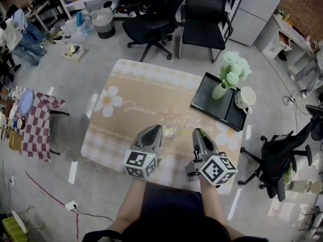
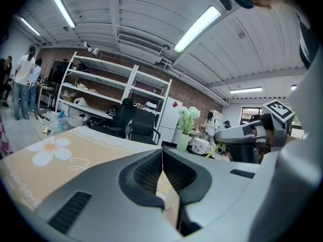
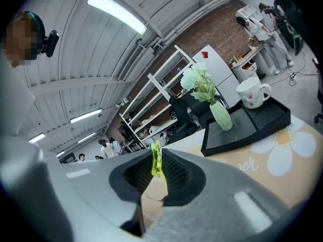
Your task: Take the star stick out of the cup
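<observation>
A small clear cup (image 1: 169, 131) stands on the beige flower-print table (image 1: 136, 84), between my two grippers. A thin yellow-green star stick (image 1: 186, 132) reaches from the cup toward my right gripper (image 1: 200, 131). In the right gripper view that gripper (image 3: 155, 158) is shut on the stick (image 3: 156, 160), whose green end shows above the pads. My left gripper (image 1: 155, 129) sits just left of the cup. Its jaws (image 2: 162, 153) meet with nothing between them. The left gripper view shows the right gripper (image 2: 242, 135) with the green stick (image 2: 214, 149) at its tip.
A black tray (image 1: 212, 102) at the table's far right carries a green vase of white flowers (image 1: 229, 77) and a white mug (image 1: 246, 99). Black office chairs (image 1: 151, 24) stand beyond the table, another chair (image 1: 282, 155) at right, a checked cloth (image 1: 43, 120) at left.
</observation>
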Demonstrator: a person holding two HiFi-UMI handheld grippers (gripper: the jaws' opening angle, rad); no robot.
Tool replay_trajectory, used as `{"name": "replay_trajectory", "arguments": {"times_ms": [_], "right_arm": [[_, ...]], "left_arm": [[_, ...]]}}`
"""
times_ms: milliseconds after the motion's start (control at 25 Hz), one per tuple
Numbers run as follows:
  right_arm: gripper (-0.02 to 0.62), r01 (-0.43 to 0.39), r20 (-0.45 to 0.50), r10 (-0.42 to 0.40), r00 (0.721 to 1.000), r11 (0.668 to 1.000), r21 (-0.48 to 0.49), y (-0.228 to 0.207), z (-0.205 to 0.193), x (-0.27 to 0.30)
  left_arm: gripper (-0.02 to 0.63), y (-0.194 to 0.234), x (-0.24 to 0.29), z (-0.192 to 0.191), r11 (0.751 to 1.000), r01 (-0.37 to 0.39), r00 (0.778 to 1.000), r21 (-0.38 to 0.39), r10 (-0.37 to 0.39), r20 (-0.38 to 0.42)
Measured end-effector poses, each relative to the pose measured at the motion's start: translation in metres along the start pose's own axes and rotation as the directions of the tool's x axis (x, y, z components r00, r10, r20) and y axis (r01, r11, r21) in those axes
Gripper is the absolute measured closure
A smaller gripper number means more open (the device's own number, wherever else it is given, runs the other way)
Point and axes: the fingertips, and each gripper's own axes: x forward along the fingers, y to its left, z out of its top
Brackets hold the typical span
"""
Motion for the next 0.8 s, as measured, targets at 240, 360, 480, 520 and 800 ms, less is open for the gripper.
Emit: {"name": "replay_trajectory", "arguments": {"times_ms": [240, 360, 480, 520, 800], "right_arm": [[0.577, -0.003, -0.006, 0.002, 1.0, 0.999, -0.035, 0.0018, -0.0007, 0.0018], [0.578, 0.0, -0.011, -0.001, 1.0, 0.998, -0.062, 0.0017, -0.0011, 0.0016], [0.58, 0.001, -0.019, -0.002, 1.0, 0.996, -0.084, 0.0021, -0.001, 0.0023], [0.58, -0.001, -0.022, -0.001, 1.0, 0.996, -0.086, 0.0025, -0.0008, 0.0025], [0.58, -0.005, -0.012, 0.004, 1.0, 0.996, -0.093, 0.0049, 0.005, -0.0014]], "left_arm": [[0.595, 0.0025, -0.0011, 0.0, 1.0, -0.004, 1.0, -0.002, 0.004, -0.001], [0.595, 0.0029, -0.0012, -0.0007, 1.0, -0.005, 1.0, -0.002, 0.005, -0.002], [0.595, 0.0024, -0.0009, -0.0017, 1.0, -0.005, 1.0, -0.001, 0.005, -0.006], [0.595, 0.0021, -0.001, -0.0018, 1.0, -0.004, 1.0, 0.0, 0.004, -0.007], [0.595, 0.0019, -0.0025, -0.0009, 1.0, -0.004, 1.0, 0.005, 0.004, -0.004]]}}
